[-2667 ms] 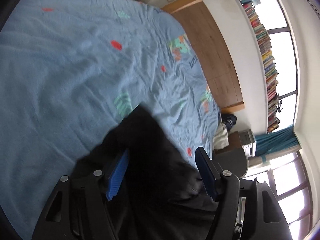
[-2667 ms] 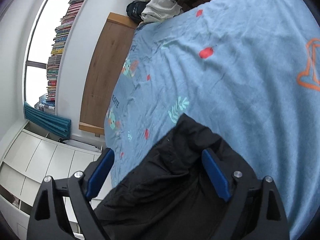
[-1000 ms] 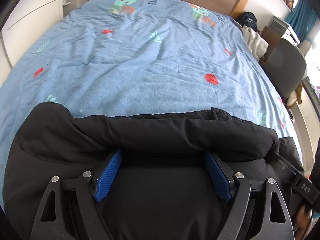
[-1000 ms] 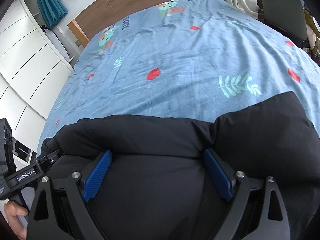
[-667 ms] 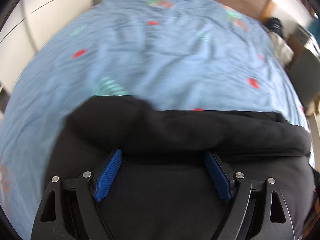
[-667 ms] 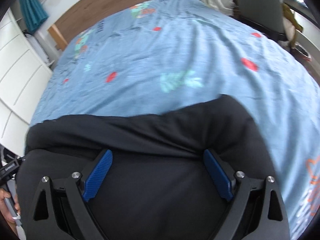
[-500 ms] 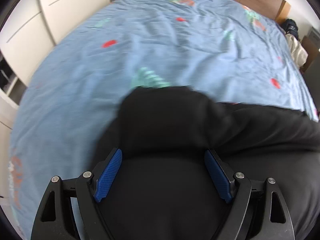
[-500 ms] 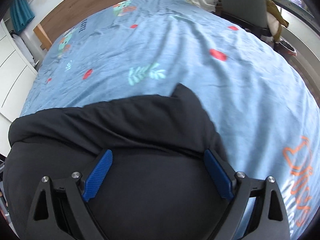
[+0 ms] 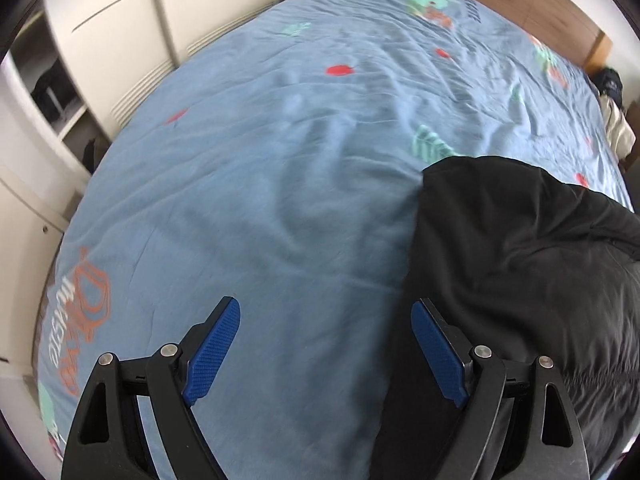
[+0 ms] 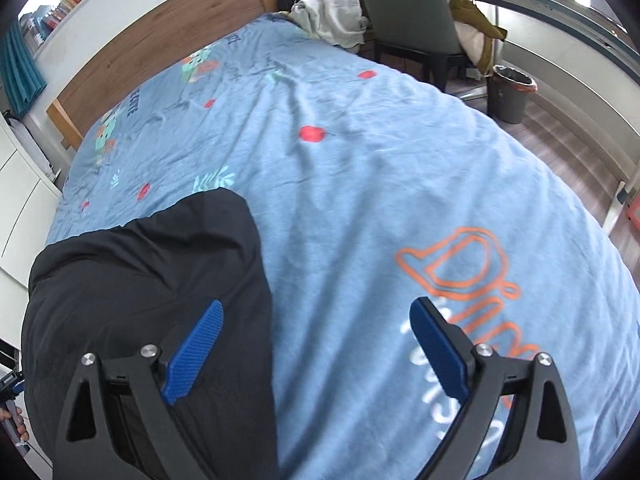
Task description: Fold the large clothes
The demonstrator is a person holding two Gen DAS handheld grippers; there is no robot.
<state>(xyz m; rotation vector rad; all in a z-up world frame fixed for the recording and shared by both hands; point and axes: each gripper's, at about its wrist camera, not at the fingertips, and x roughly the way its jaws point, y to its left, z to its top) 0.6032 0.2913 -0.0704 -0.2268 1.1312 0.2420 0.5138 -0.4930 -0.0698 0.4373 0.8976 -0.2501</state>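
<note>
A large black padded jacket point(image 9: 528, 264) lies folded in a thick bundle on the blue printed bedspread point(image 9: 280, 184). In the left wrist view it fills the right side; my left gripper point(image 9: 326, 350) is open and empty over bare bedspread at the jacket's left edge. In the right wrist view the jacket point(image 10: 144, 280) fills the left side; my right gripper point(image 10: 318, 350) is open and empty at its right edge, its left finger point(image 10: 192, 354) over the fabric.
White wardrobes point(image 9: 132, 24) stand along the bed's left side. A wooden headboard point(image 10: 160, 44) is at the far end. A grey chair point(image 10: 404, 8) with clothes and a waste bin point(image 10: 510, 94) stand on the wooden floor at the right.
Both grippers have swung outward from the middle of the jacket to its two side edges, left one leftward, right one rightward. Both stay open and empty.
</note>
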